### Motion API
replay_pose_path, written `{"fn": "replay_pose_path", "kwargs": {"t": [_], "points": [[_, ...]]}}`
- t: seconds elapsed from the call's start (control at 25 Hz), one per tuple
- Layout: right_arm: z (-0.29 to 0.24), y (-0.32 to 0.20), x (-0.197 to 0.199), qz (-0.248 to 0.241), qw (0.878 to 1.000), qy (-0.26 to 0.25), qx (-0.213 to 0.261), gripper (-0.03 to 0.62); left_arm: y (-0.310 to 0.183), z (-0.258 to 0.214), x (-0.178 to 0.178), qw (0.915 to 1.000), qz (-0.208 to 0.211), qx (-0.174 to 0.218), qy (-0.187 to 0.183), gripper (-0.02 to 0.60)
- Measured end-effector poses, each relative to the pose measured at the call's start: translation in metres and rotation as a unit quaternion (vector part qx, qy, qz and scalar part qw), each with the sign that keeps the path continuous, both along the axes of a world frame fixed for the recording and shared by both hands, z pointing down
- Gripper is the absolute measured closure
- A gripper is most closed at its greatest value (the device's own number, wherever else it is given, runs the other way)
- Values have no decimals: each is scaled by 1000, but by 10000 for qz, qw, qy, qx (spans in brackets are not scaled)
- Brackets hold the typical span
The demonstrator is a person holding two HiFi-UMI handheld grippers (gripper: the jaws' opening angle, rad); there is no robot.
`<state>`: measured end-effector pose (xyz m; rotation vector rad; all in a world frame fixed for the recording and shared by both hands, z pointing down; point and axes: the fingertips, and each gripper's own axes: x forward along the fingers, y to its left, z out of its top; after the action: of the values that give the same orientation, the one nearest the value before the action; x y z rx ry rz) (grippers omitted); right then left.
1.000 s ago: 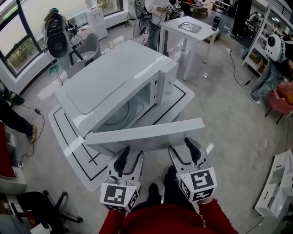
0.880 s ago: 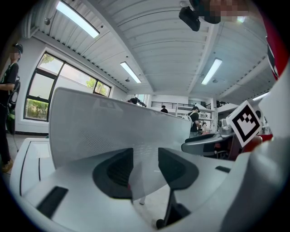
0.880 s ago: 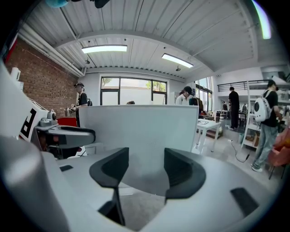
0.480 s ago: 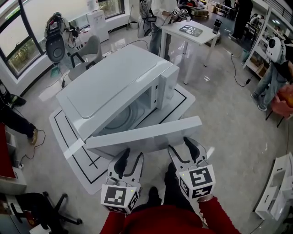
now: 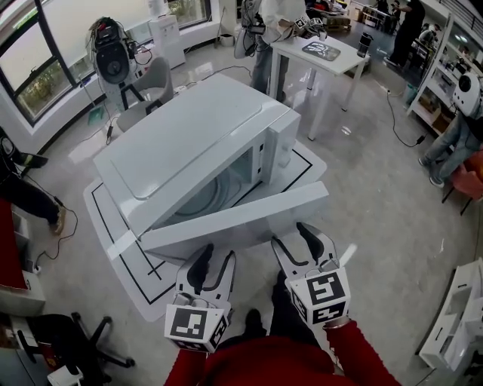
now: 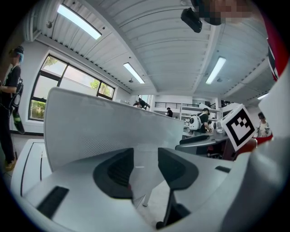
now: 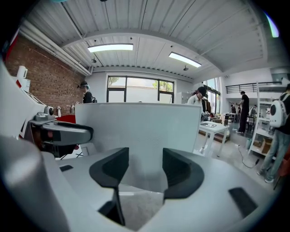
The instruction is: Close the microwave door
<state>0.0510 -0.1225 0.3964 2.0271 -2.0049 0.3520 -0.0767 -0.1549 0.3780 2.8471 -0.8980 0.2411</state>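
A white microwave [image 5: 189, 136] stands on a low white platform [image 5: 124, 260]. Its door [image 5: 234, 215] hangs partly open, hinged at the left, the free end pointing right. Both grippers sit just in front of the door's outer face. My left gripper [image 5: 216, 260] is open with nothing between its fingers. My right gripper [image 5: 294, 240] is also open and empty, its tips close to the door's lower edge; contact cannot be told. The door [image 6: 104, 122] fills the left gripper view ahead of the left gripper [image 6: 146, 161]. It stands as a flat panel [image 7: 136, 131] right before the right gripper [image 7: 146, 165].
A white table [image 5: 321, 49] with a person [image 5: 272, 19] beside it stands behind the microwave. A grey chair [image 5: 147, 75] is at the back left, a black office chair [image 5: 68, 339] at the near left, and a white shelf [image 5: 460, 317] at the right.
The door has swung closer to the microwave body, its free end moving up and left. Both grippers have followed it forward a little.
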Motion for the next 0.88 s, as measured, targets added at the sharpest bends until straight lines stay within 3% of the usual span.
{"fn": "replay_pose_path", "kwargs": {"t": [0.88], "points": [[-6,-37,7,-540,9985,-79,105,349,-10,-4,19,9995,-287,13,-93,407]]}}
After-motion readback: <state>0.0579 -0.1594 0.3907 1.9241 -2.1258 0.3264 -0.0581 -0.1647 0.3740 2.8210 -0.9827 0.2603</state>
